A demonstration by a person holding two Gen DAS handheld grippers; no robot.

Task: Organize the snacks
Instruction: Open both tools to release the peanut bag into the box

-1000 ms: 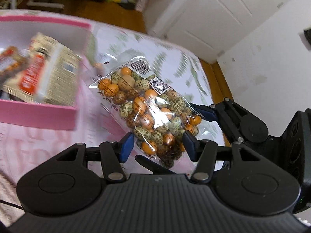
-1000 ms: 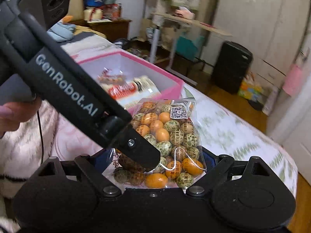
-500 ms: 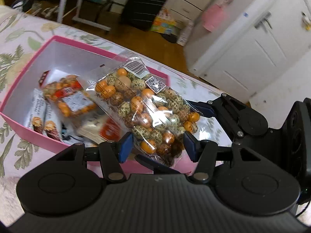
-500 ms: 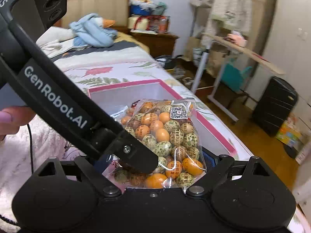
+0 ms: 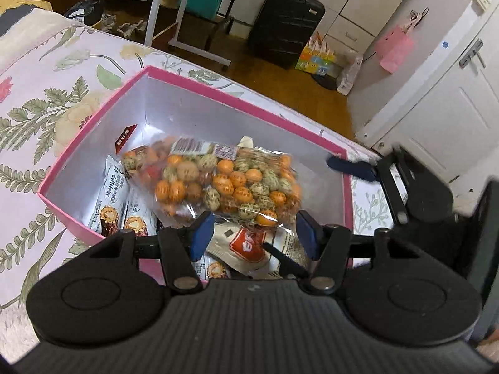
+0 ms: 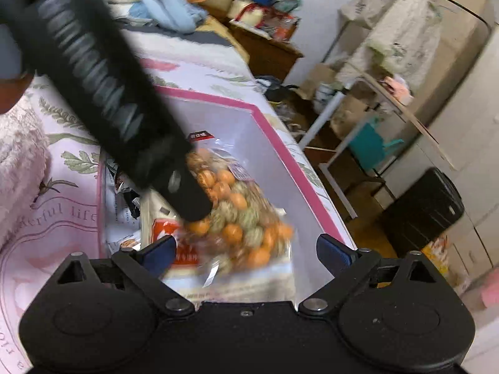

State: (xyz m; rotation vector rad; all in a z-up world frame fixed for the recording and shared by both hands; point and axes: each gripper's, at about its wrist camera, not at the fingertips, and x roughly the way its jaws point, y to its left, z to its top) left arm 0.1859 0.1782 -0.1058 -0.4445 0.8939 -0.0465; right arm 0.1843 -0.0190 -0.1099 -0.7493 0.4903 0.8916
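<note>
— Where's the bag now?

— The bag of orange and speckled sweets is inside the pink box, lying tilted on top of the other snacks. It looks smeared in both views, so I can't tell whether it has fully settled.

— Have you got hold of it?

— No. My left gripper has just been opening its jaws. The bag's lower edge sits between the blue pads, but neither pad presses on it. My right gripper stands wide open with the bag just ahead of it, and there is clear space between the bag and its right-side pad.

— What's under the bag?

— A red-and-white packet at the near side, partly under the bag's clear edge. There are white wrapped rolls along the box's left wall, and a small dark red label stands up behind them.

— And the box itself?

— It rests on the flowered bedspread, with white inner walls and a pink rim. Both my grippers are above its near end, pointing down into it. From the right view, the left gripper's black body crosses over the far part of the bag.
</note>
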